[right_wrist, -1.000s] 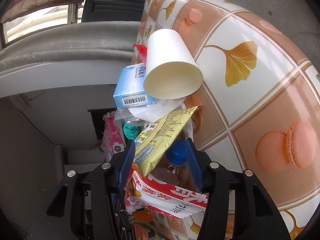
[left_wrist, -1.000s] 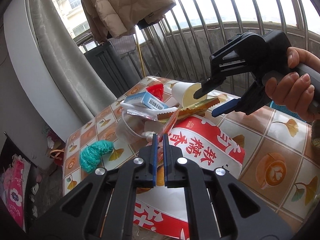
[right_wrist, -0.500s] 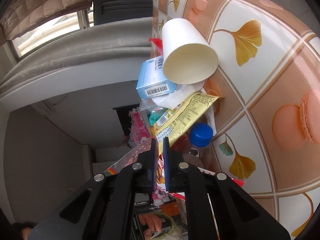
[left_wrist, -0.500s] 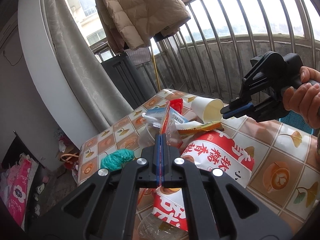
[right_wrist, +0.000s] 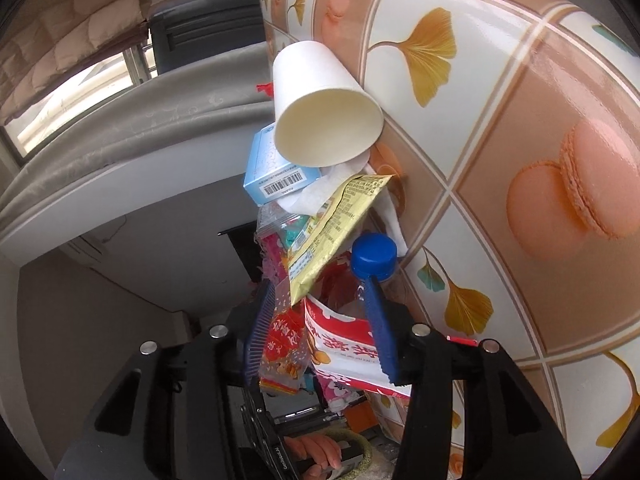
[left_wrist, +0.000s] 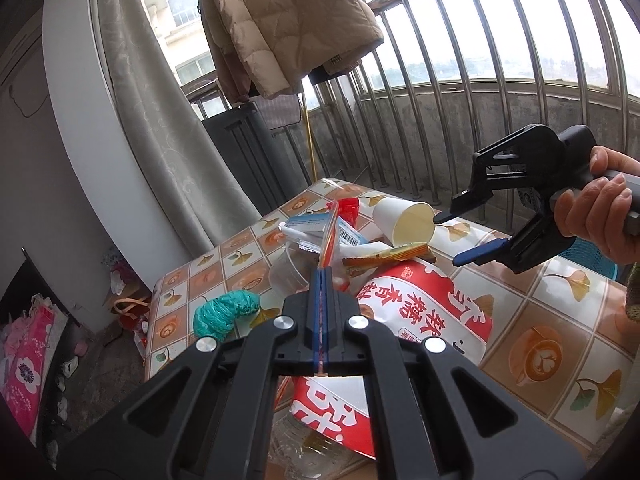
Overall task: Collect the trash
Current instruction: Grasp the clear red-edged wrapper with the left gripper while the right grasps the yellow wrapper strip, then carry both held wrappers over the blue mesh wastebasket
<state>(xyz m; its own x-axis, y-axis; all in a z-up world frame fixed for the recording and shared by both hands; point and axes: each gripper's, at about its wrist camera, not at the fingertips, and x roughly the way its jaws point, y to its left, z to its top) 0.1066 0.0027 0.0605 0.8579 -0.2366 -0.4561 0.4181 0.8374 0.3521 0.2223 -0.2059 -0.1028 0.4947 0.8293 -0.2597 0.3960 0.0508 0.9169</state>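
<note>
Balcony backdrop
A beige puffer jacket (left_wrist: pixel 280 20) hangs above metal window bars (left_wrist: pixel 500 64) (grey curtain (left_wrist: pixel 160 128) left); patterned worktop (left_wrist: pixel 560 340) below.

The clear bottle (left_wrist: pixel 308 452) is mostly hidden beneath the red-and-white bag (left_wrist: pixel 424 304).

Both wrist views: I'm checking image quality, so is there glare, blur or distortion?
Left wrist view: window blown out white, railing bars bowed by the fisheye. Right wrist view: scene rolled sideways, tablecloth bulging with soft sheen, paper cup sharp.
</note>
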